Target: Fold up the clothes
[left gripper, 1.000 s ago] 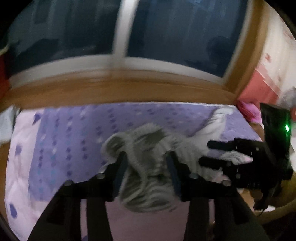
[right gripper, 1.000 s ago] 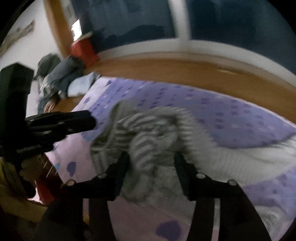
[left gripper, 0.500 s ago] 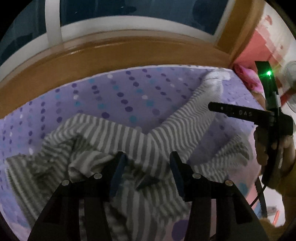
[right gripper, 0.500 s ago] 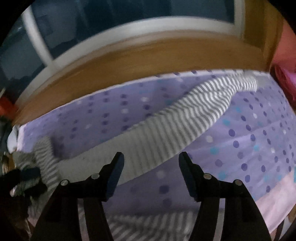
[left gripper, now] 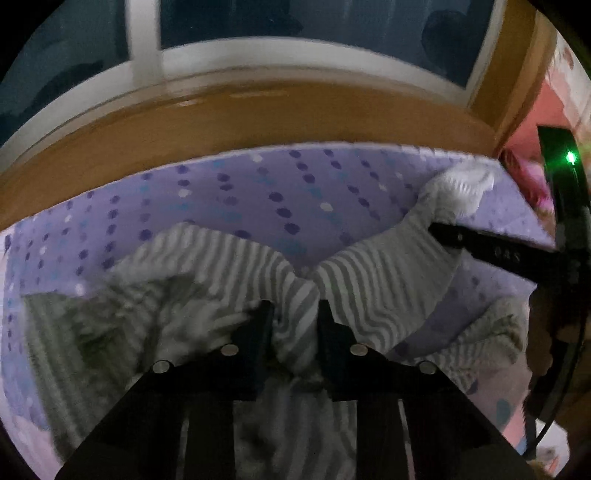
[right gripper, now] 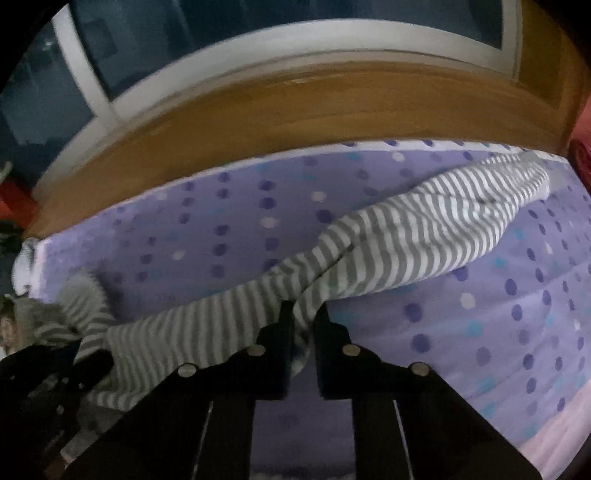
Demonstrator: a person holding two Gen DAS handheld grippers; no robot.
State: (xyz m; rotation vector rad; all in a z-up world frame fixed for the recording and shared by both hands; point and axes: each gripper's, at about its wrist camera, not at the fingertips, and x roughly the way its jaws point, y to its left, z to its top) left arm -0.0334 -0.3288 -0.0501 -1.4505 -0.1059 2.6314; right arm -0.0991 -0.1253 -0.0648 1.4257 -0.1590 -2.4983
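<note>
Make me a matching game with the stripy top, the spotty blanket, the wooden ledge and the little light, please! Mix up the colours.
Things:
1. striped garment
2. dotted bedspread
3. wooden ledge
4. small light on the right hand-held gripper

Colours:
A. green
B. grey and white
C. brown
D. purple

Pairs: 1-B, 2-D, 3-C, 4-A

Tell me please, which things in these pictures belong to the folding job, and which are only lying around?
Belong to the job:
- striped garment
- left tongs, closing on a bunch of its fabric
- right tongs, closing on its sleeve
- dotted purple bed cover, the surface under it

Only lying around:
- pink items at the bed's far corner
- wooden ledge and window
</note>
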